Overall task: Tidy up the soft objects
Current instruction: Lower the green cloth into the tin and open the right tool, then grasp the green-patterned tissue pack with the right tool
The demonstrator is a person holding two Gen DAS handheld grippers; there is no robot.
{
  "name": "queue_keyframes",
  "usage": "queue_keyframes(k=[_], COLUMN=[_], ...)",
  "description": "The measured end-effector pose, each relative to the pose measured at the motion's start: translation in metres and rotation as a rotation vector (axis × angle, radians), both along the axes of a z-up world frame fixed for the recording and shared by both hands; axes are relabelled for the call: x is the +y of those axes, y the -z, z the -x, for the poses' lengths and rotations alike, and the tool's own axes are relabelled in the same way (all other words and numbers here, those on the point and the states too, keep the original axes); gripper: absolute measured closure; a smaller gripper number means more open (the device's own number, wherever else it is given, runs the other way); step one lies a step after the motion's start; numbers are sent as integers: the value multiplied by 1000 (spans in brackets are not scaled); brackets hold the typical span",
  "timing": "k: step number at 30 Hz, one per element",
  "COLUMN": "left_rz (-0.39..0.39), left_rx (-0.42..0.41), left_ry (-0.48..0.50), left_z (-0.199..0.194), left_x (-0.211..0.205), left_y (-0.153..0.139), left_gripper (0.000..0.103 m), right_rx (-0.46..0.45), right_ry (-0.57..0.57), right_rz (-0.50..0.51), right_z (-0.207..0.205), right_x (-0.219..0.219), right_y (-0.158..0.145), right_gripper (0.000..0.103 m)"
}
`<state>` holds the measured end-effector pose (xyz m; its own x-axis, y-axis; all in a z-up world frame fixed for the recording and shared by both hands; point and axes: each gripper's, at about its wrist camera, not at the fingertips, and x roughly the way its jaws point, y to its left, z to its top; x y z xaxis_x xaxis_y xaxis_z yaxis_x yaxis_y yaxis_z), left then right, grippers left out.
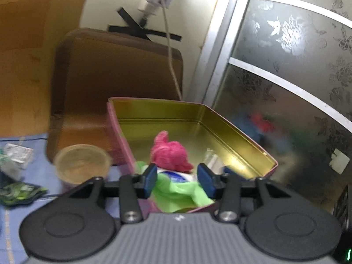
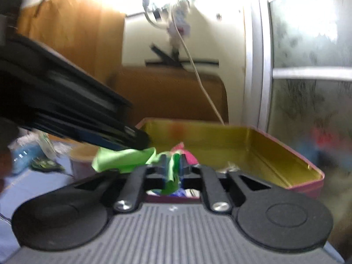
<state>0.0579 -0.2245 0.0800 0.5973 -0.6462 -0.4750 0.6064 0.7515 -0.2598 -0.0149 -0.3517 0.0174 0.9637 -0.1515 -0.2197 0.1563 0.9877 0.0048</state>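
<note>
The work surface is a bench (image 1: pixel 13 215) covered in pale blue cloth. Behind it stands one brown cushioned panel (image 1: pixel 114 74) against a cream wall (image 1: pixel 193 22), which carries black tape strips (image 1: pixel 143 32) and one white cable (image 1: pixel 170 52) hanging from a white plug block at 12 o'clock. Frosted glass panels (image 1: pixel 286 44) with a floral pattern, in a pale metal frame, fill the 3 o'clock side. No writing is legible in either view.

One open tin (image 1: pixel 220 118), pink outside and gold inside, sits at centre. It holds one pink knitted item (image 1: pixel 170 151) and one green cloth (image 1: pixel 176 193), which lies over the near rim on top of a white and blue object too hidden to identify. One translucent round tub (image 1: pixel 81 165) stands just beside the tin at 9 o'clock. Green and clear packets (image 1: pixel 15 176) lie further out at 9 o'clock; their count cannot be determined.

The left claw (image 1: pixel 179 178) is spread, its blue pads either side of the green cloth without closing on it. The right claw (image 2: pixel 172 170) is pressed together, pinching a fold of the green cloth over the tin's near edge. In the right wrist view the left unit enters from 10 o'clock, its tip touching the same cloth.
</note>
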Motion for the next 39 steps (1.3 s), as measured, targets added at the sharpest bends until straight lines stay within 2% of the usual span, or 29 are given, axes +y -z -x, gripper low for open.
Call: queue_keyframes(k=[1, 3, 5, 8, 12, 15, 17, 19, 22, 24, 26, 27, 28, 31, 33, 35, 36, 37, 39], left_rz=[5, 25, 13, -59, -139, -125, -85, -53, -88, -95, -99, -98, -94, -66, -50, -23, 4, 65, 169], left_rx=[-8, -13, -22, -48, -2, 42, 82, 55, 50, 32, 10, 8, 11, 29, 33, 45, 58, 94, 158], left_ry=[-11, -38, -93, -217, -360, -456, -485, -491, -483, -467, -470, -472, -476, -490, -494, -454, -431, -398, -325], left_z=[3, 9, 16, 25, 25, 23, 21, 22, 18, 21, 23, 25, 25, 24, 23, 23, 24, 26, 28], left_x=[16, 51, 90, 146, 205, 243, 257, 258, 250, 246, 246, 246, 246, 252, 255, 255, 255, 256, 248], left_y=[-2, -1, 6, 21, 46, 61, 70, 69, 70, 70, 70, 71, 71, 73, 72, 70, 69, 68, 66], left_gripper=[58, 57, 57, 58, 60, 60, 61, 61, 63, 65, 65, 65, 65, 66, 65, 60, 58, 55, 55], right_rx=[-20, -51, -92, -103, 8, 99, 136, 157, 204, 262, 295, 300, 295, 246, 246, 284, 319, 352, 408], right_ry=[13, 47, 41, -81, -336, -439, -459, -446, -427, -458, -453, -437, -431, -439, -486, -541, -568, -587, -608], right_rz=[-12, -35, -83, -112, -151, -177, -176, -171, -113, -104, -32, 12, 27, -87, -249, -456, -579, -671, -797], right_z=[2, 9, 16, 14, -19, -54, -76, -101, -142, -171, -186, -192, -193, -166, -134, -101, -82, -67, -36], right_x=[0, 2, 7, 28, 79, 115, 136, 150, 172, 187, 203, 210, 212, 193, 170, 137, 118, 103, 77], right_y=[1, 0, -4, -11, -12, -5, -2, -2, -1, 2, 7, 9, 8, -7, -15, -11, -3, 6, 24], right_gripper=[58, 57, 57, 57, 57, 57, 57, 57, 57, 56, 56, 59, 81, 81, 81, 80, 80, 80, 79])
